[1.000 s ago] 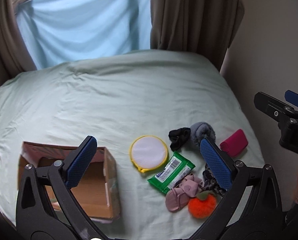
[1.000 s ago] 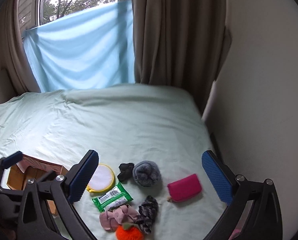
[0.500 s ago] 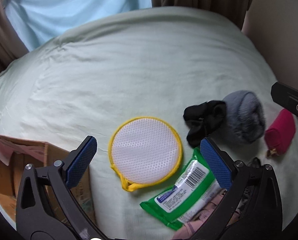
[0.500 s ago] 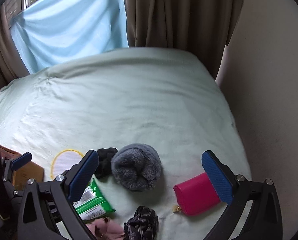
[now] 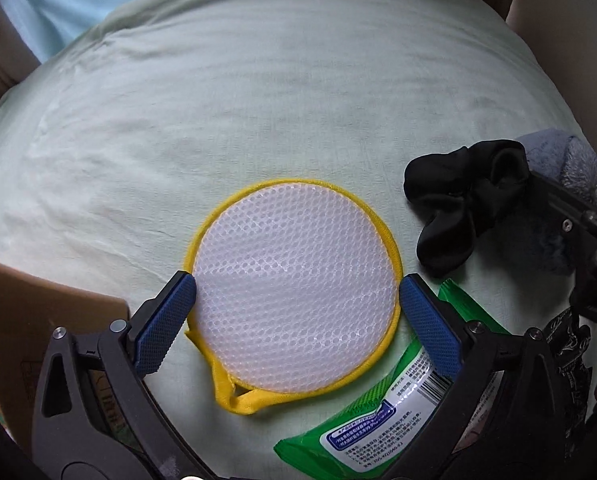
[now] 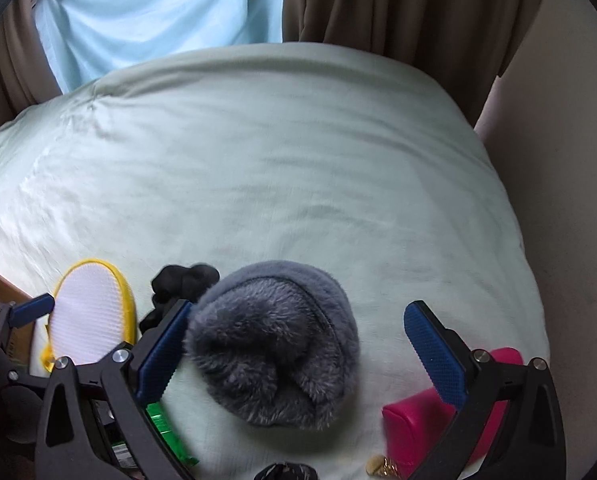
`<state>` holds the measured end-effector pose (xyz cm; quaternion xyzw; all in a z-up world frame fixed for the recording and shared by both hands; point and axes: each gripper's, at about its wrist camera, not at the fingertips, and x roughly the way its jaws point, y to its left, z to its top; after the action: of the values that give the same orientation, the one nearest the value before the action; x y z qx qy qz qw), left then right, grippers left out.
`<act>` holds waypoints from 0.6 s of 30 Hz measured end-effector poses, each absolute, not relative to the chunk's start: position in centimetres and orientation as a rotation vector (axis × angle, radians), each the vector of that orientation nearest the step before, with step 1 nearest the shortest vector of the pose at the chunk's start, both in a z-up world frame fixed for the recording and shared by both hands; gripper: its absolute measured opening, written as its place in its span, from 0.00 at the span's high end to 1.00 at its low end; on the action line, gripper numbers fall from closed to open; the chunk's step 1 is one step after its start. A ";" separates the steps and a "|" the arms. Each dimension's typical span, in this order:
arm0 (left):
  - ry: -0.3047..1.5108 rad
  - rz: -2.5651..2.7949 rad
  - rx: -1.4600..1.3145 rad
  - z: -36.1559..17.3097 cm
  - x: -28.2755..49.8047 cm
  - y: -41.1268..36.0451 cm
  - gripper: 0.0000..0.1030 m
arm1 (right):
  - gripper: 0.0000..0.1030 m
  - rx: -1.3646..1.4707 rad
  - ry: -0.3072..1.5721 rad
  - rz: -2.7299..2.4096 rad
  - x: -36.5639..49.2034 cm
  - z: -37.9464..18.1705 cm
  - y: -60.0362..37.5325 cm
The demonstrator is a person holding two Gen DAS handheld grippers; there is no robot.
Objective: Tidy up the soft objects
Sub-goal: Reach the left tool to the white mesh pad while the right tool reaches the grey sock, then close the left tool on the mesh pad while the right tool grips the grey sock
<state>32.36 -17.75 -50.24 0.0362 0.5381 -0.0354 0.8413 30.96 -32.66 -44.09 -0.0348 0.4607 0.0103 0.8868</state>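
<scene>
A round white mesh pad with a yellow rim [image 5: 294,288] lies on the pale green bed sheet [image 5: 258,100]. My left gripper [image 5: 297,300] is open, its blue fingers on either side of the pad, just above it. A grey furry pouch [image 6: 274,344] lies between the open fingers of my right gripper [image 6: 298,336], nearer the left finger. A black scrunchie [image 5: 462,204] lies right of the pad. The pad [image 6: 90,320] and the scrunchie [image 6: 182,284] also show in the right wrist view.
A green wipes pack [image 5: 378,420] lies under my left gripper's right finger. A pink pouch [image 6: 430,420] sits under my right gripper's right finger. A cardboard box [image 5: 30,320] stands at the left. A patterned dark scrunchie [image 5: 570,344] is at the right. Curtains [image 6: 378,4] hang behind the bed.
Both grippers have moved down and forward toward the bed. The left one now straddles the mesh pad; the right one now straddles the grey furry pouch.
</scene>
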 end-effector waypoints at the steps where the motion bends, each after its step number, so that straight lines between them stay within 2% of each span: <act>1: 1.151 -0.077 0.069 -50.4 32.6 -17.7 0.02 | 0.03 -0.075 0.961 0.029 31.1 -44.4 -32.7; 5: 1.183 -0.073 0.027 -50.8 33.6 -17.2 0.03 | 0.05 -0.068 0.978 0.060 31.7 -45.6 -32.7; 9: 1.185 -0.063 -0.001 -50.7 34.2 -16.6 0.12 | 0.27 -0.035 1.024 0.107 32.2 -46.7 -32.7; 10: 1.184 -0.058 -0.006 -50.6 34.3 -16.4 0.15 | 0.29 -0.029 1.032 0.118 32.1 -46.9 -32.6; 12: 1.185 -0.045 -0.016 -50.4 34.5 -16.0 0.28 | 0.38 -0.028 1.035 0.125 31.8 -46.9 -32.2; 15: 1.179 -0.011 -0.028 -50.0 34.6 -15.2 0.47 | 0.46 -0.024 1.030 0.127 31.4 -46.6 -32.0; 18: 1.175 -0.004 -0.028 -49.6 34.4 -14.6 0.55 | 0.49 -0.005 1.021 0.114 31.0 -46.0 -32.1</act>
<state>34.42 -14.64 -49.59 -0.0131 0.5543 -0.0021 0.8322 31.00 -32.13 -46.04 -0.0022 0.4883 0.0545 0.8709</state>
